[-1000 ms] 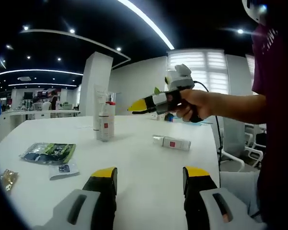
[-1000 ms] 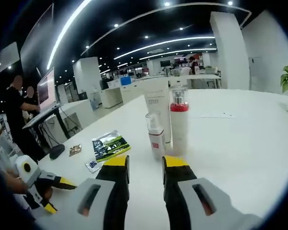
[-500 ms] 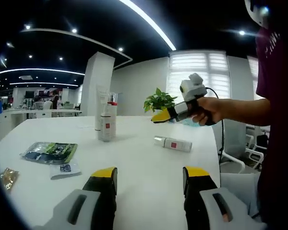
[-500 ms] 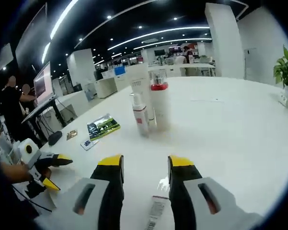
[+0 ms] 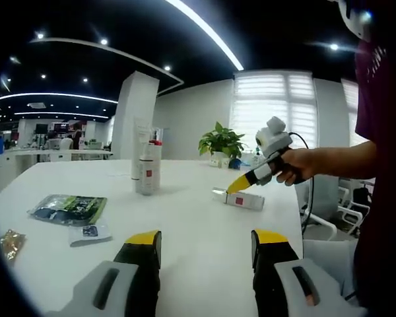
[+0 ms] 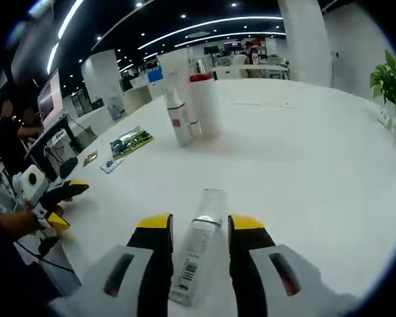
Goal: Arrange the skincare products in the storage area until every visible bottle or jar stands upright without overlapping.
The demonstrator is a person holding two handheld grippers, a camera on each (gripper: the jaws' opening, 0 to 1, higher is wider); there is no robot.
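A white tube with a red label (image 5: 241, 198) lies on its side on the white table (image 5: 185, 218). In the right gripper view this lying tube (image 6: 198, 244) sits between the jaws of my right gripper (image 6: 200, 224), which stand open on either side of it. Three products stand upright together: a tall white tube (image 6: 170, 72), a red-collared bottle (image 6: 203, 102) and a small pump bottle (image 6: 179, 120); the same group (image 5: 145, 168) stands further back in the left gripper view. My left gripper (image 5: 206, 241) hovers open and empty over the near table.
A green sachet pack (image 5: 69, 208), a small sachet (image 5: 89, 232) and a gold packet (image 5: 12, 244) lie at the left. A person's hand (image 5: 297, 165) holds the right gripper (image 5: 239, 186). A potted plant (image 5: 219, 140) stands at the far edge.
The right gripper has swung away from the standing bottles and come down over the lying tube, which now sits between its jaws. The left gripper has stayed put.
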